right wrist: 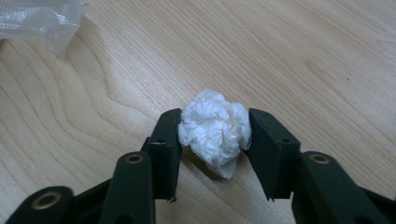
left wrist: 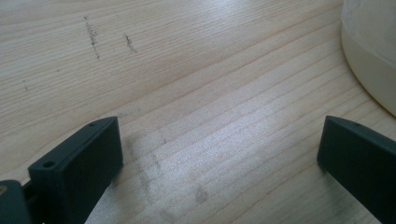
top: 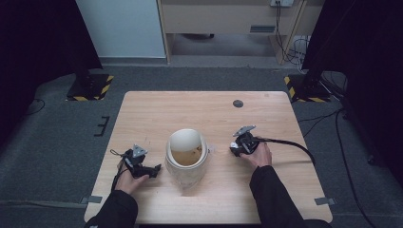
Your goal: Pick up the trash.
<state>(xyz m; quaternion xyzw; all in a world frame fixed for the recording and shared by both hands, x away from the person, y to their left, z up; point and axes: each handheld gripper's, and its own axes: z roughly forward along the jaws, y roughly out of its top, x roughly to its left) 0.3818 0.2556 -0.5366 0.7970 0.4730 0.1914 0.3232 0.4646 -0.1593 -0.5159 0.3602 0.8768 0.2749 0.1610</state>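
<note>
The right claw (right wrist: 215,140) clamps a crumpled tissue ball (right wrist: 215,132) just above the bench (top: 266,190), right of the white bin (top: 186,159); the left claw (left wrist: 219,154) gapes wide beside it. Pickup looks done; next comes carrying the wad over the bin's rim

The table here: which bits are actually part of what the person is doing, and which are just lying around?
Part of the job:
crumpled tissue ball, clamped in the right gripper
cream bin, open-topped, with scraps inside
left gripper, open beside the bin

Lying about:
clear plastic wrapper
dark round spot on the table
</note>
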